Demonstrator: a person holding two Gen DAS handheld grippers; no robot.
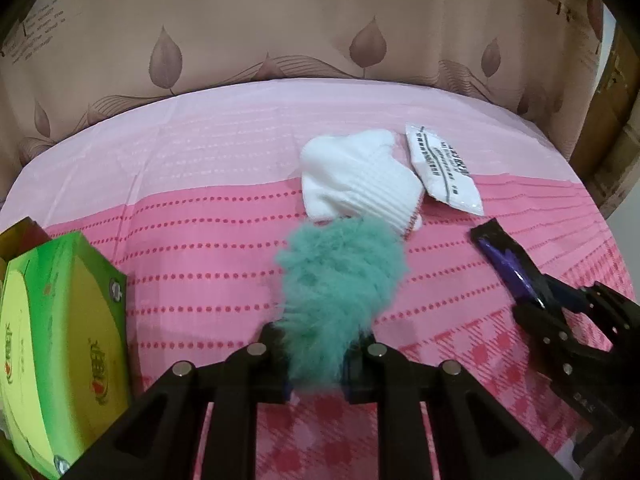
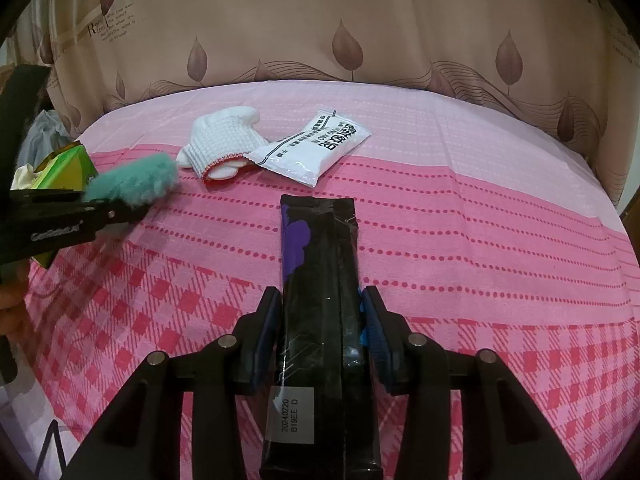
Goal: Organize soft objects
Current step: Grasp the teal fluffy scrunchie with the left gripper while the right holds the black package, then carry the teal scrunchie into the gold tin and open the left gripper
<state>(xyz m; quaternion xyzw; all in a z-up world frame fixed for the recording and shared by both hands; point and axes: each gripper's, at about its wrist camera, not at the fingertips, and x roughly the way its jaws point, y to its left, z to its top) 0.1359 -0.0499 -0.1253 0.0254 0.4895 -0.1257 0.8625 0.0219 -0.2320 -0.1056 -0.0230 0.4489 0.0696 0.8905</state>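
Observation:
My left gripper (image 1: 318, 340) is shut on a fluffy teal pompom (image 1: 340, 284) and holds it just above the pink cloth; it also shows in the right wrist view (image 2: 136, 184). My right gripper (image 2: 320, 312) is shut on a long black and purple packet (image 2: 320, 280), which also shows in the left wrist view (image 1: 508, 264). White knitted gloves (image 1: 356, 180) lie beyond the pompom, with a white sachet (image 1: 440, 172) touching their right side. Both also show in the right wrist view: the gloves (image 2: 224, 140) and the sachet (image 2: 320, 148).
A green tissue box (image 1: 60, 340) stands at the left edge of the pink table cloth (image 1: 200, 220). A beige leaf-patterned curtain (image 1: 280, 20) hangs behind the table. The right gripper's body (image 1: 580, 340) is at the right in the left wrist view.

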